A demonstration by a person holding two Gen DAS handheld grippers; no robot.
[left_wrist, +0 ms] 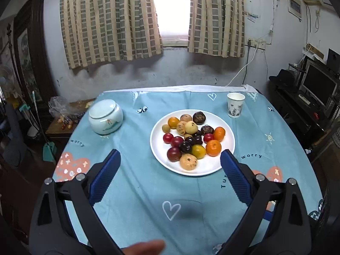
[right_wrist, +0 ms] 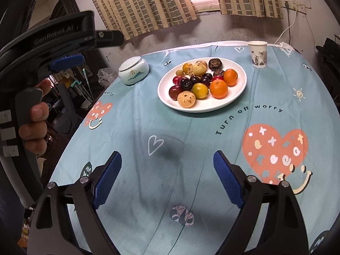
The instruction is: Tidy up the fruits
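Note:
A white plate [left_wrist: 228, 142] holds several fruits: oranges [left_wrist: 213, 148], dark red plums [left_wrist: 173, 154], yellow fruits [left_wrist: 199, 151] and tan speckled ones [left_wrist: 188, 162]. It also shows in the right wrist view [right_wrist: 241, 85]. My left gripper [left_wrist: 170, 159] is open and empty, held above the cloth just in front of the plate. My right gripper [right_wrist: 167, 161] is open and empty, further back from the plate. The left gripper's body [right_wrist: 63, 40] shows at the upper left of the right wrist view, held in a hand.
A lidded white ceramic jar [left_wrist: 105, 116] stands left of the plate. A paper cup [left_wrist: 235, 105] stands behind it on the right. A blue printed cloth [left_wrist: 138, 191] covers the table. A low side table with bags [left_wrist: 61, 114] is at the left, a TV stand [left_wrist: 308, 102] at the right.

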